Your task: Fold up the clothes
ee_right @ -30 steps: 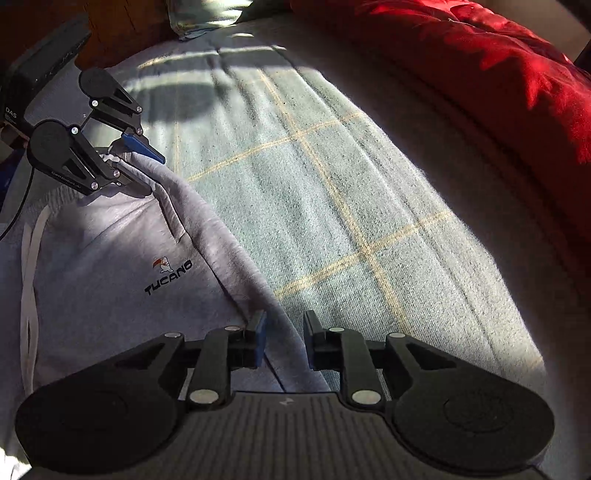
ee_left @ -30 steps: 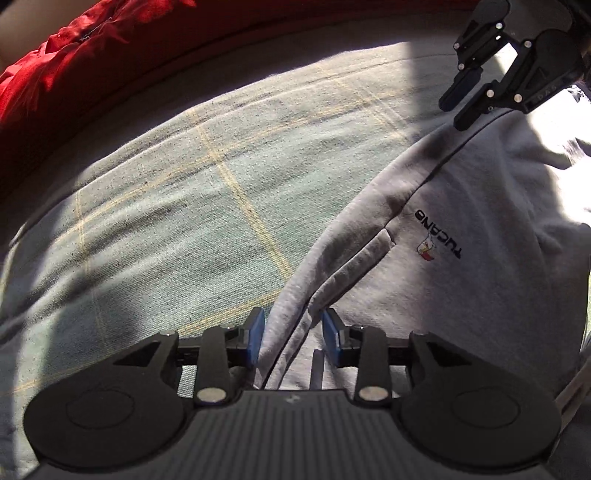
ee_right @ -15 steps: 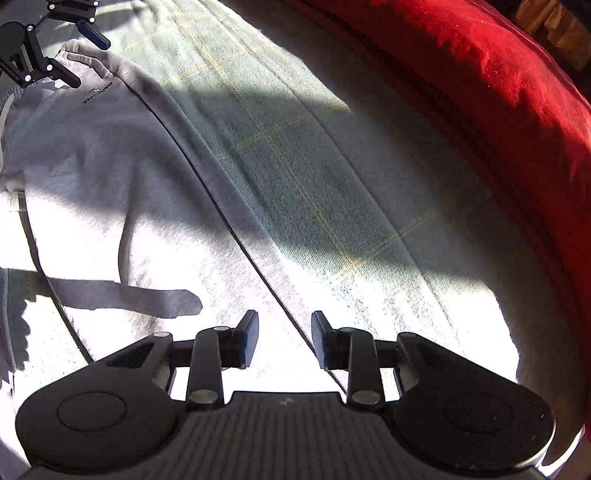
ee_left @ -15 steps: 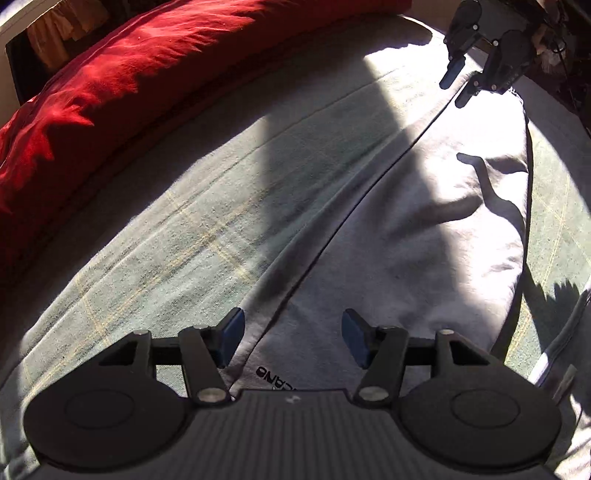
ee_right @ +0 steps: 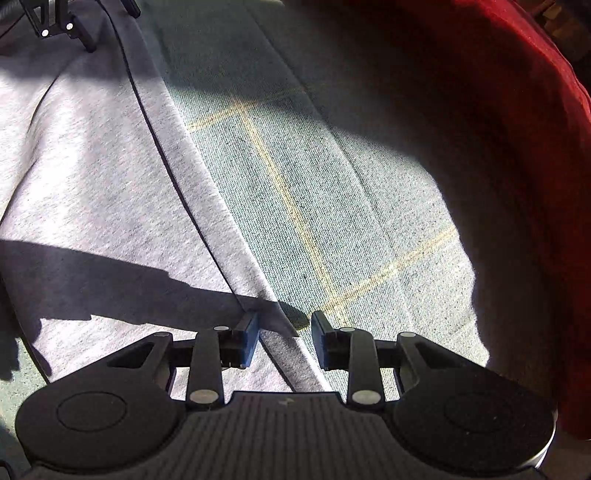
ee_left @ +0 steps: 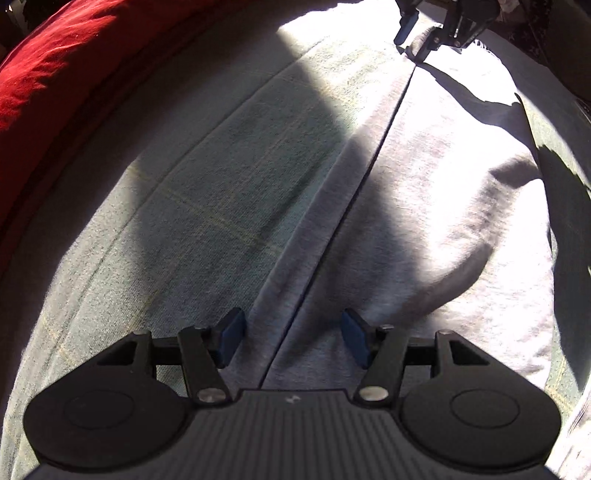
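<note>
Grey sweatpants (ee_left: pixel 443 206) with a thin dark side stripe (ee_left: pixel 354 206) lie flat on a green blanket (ee_left: pixel 207 192). In the left wrist view my left gripper (ee_left: pixel 291 334) hangs open just over the garment's long edge, stripe between the blue pads (ee_left: pixel 231 332), cloth not pinched. In the right wrist view my right gripper (ee_right: pixel 284 334) is open too, straddling the same edge of the sweatpants (ee_right: pixel 92 184) near a corner, its pads clear of the cloth. Each gripper shows small at the far end of the other's view: right gripper (ee_left: pixel 421 37), left gripper (ee_right: pixel 74 26).
A red duvet (ee_left: pixel 55 66) is bunched along the blanket's far side, also red duvet (ee_right: pixel 517 129) in the right wrist view. Yellow lines (ee_right: pixel 288 206) cross the blanket (ee_right: pixel 369 221). Hard sun patches and dark shadows fall over cloth and blanket.
Both grippers have let go of the cloth near the logo, widened their jaws and slid apart along the garment's long edge. The logo has left both views.
</note>
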The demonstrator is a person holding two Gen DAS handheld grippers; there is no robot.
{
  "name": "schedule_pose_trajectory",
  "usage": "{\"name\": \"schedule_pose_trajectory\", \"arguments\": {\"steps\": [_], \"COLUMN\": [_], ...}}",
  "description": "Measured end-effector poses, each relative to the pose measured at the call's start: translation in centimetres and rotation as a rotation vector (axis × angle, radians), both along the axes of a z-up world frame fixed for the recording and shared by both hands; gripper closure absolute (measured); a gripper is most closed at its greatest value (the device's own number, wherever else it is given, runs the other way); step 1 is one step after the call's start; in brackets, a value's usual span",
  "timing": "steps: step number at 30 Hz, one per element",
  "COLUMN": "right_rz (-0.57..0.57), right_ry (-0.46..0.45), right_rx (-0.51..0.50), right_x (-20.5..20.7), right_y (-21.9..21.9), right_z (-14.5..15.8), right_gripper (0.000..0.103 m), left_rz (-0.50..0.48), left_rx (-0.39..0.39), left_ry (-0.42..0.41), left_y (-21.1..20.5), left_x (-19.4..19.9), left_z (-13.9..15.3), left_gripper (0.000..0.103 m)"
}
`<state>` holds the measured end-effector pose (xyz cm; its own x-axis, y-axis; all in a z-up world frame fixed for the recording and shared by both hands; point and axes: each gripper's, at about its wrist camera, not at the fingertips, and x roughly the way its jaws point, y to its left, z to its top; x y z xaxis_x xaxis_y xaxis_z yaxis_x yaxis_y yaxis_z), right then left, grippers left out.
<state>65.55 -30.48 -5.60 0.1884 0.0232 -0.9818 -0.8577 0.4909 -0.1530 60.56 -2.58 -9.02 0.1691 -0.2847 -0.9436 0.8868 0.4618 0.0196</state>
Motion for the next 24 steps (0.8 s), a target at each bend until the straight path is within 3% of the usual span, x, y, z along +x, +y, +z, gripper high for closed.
{"name": "schedule_pose_trajectory", "arguments": {"steps": [2, 4, 5, 6, 7, 8, 14, 20, 24], "right_rz": [0.006, -0.01, -0.01, 0.002, 0.013, 0.021, -0.021, -0.073, -0.099], "right_ry": [0.037, 0.071, 0.072, 0.058, 0.044, 0.029, -0.081, -0.118, -0.133], "right_rx": [0.009, 0.019, 0.016, 0.003, -0.009, -0.014, 0.033, 0.032, 0.008], "right_x": [0.3, 0.6, 0.4, 0.0, -0.4, -0.7, 0.2, 4.5, 5.0], "right_y": [-0.1, -0.1, 0.0, 0.2, 0.4, 0.6, 0.8, 1.7, 2.2], "right_z": [-0.2, -0.2, -0.1, 0.1, 0.3, 0.6, 4.5, 2.9, 1.0], "right_gripper": [0.069, 0.083, 0.087, 0.093, 0.1, 0.1, 0.101, 0.101, 0.099], "left_rz": [0.009, 0.022, 0.024, 0.025, 0.026, 0.025, 0.074, 0.156, 0.159], "left_rx": [-0.006, -0.014, -0.017, -0.022, -0.028, -0.035, -0.079, -0.06, -0.03], "left_ry": [0.023, 0.046, 0.045, 0.04, 0.033, 0.023, -0.005, 0.013, 0.02], "left_y": [0.2, 0.4, 0.4, 0.5, 0.6, 0.7, 2.2, 3.0, 2.3], "left_x": [0.2, 0.4, 0.3, 0.1, -0.1, -0.3, -0.3, 2.2, 2.6], "left_z": [-0.1, 0.0, 0.1, 0.4, 0.7, 1.2, 3.6, 2.9, 1.0], "left_gripper": [0.047, 0.053, 0.067, 0.075, 0.091, 0.096, 0.1, 0.098, 0.089]}}
